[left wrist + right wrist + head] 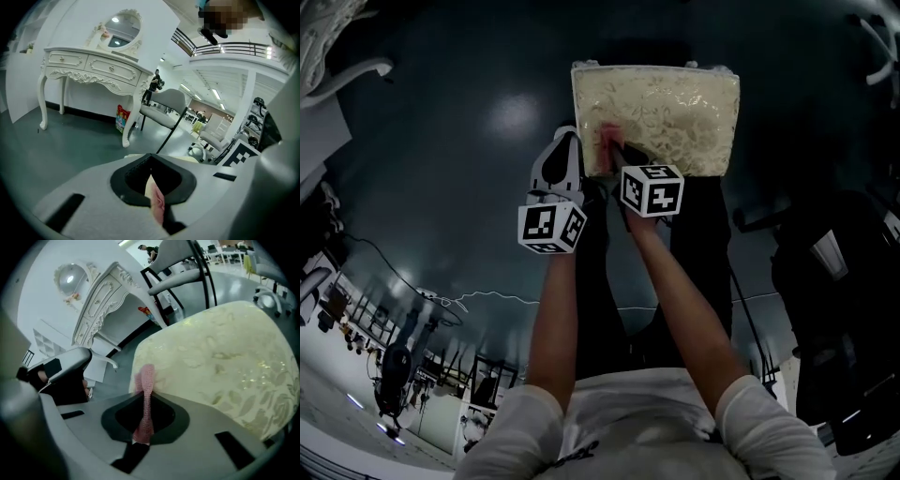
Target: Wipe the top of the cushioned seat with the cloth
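As cloth points onto seat, right claw clamps it, left claw likewise.

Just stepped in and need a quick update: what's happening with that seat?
A person works two handheld grippers at a cream floral cushioned seat. The right gripper is shut on a pink knitted cloth, whose free end rests at the seat's near left corner. The left gripper, beside that corner, also pinches a pinkish fold, apparently the same cloth.
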